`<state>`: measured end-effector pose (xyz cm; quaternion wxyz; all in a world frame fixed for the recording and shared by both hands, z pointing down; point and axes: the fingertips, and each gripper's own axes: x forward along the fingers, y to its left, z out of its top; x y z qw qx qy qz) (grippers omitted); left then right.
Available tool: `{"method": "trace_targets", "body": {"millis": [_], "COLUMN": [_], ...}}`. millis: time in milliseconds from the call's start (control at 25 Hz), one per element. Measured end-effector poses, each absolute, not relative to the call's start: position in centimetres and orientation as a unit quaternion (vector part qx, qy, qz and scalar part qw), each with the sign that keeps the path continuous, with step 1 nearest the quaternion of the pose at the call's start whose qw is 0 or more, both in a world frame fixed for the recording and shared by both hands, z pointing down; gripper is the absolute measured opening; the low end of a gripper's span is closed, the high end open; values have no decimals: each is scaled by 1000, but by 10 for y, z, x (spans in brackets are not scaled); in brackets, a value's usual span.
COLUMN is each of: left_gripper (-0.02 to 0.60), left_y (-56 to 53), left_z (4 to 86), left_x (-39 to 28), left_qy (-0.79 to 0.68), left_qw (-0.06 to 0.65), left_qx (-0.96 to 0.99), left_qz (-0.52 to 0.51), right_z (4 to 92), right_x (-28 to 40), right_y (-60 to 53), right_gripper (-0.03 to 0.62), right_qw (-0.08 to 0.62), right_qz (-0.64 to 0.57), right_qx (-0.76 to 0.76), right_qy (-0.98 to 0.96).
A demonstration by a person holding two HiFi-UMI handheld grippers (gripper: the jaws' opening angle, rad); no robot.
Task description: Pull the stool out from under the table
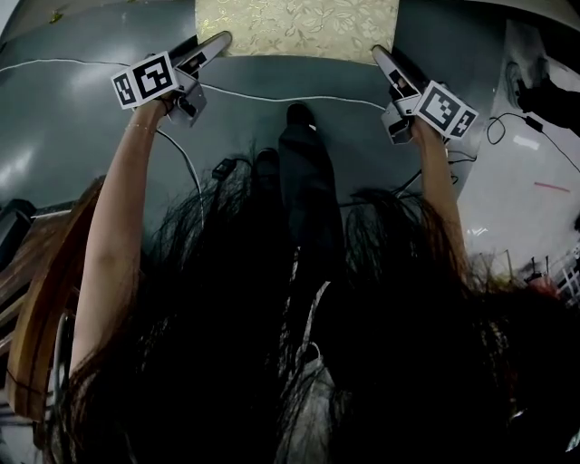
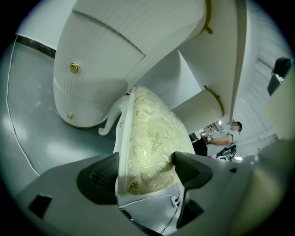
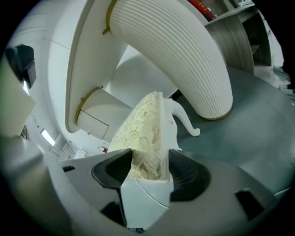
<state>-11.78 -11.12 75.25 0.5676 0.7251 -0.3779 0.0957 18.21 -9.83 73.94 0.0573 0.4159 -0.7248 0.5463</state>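
Grey floor (image 1: 72,118), white cable (image 1: 245,91) across it, stool (image 1: 299,27) standing

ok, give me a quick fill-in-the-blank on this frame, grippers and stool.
1. The left gripper and the right gripper are both ____ on the stool.
2. In the head view the stool lies at the ____ edge of the picture.
3. The stool's curved leg is ____ in colour.
4. The table bears two gold ____ on its ribbed front.
Missing words: shut; top; white; knobs.
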Motion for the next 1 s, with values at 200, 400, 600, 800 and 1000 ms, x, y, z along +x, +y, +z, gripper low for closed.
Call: {"method": "trace_targets", "body": {"millis": [200,400,600,800,1000], "left_gripper": [365,365,365,367,367], "left_y": [-105,-106,-106,-109,-51], "left_z": [754,751,757,756,775], "left_x": [-117,-118,-116,-118,-107], "left_qy": [-379,-369,-352,-350,-350], "left_qw": [578,588,605,613,620], "left_qx": [716,710,700,691,684], "left_qz": [98,117,141,155,158], "right_z": [741,740,746,745,763], "right_x": [184,182,183,180,190], "right_y": [-99,-95,-92,-93,-37], "right_gripper": [259,259,259,258,258], "right_qw": [61,69,75,86,106], "right_qz": [546,564,580,592,602], "right_qx": [420,417,413,415,410], "right_qy": [-722,-709,-698,-686,-677]}}
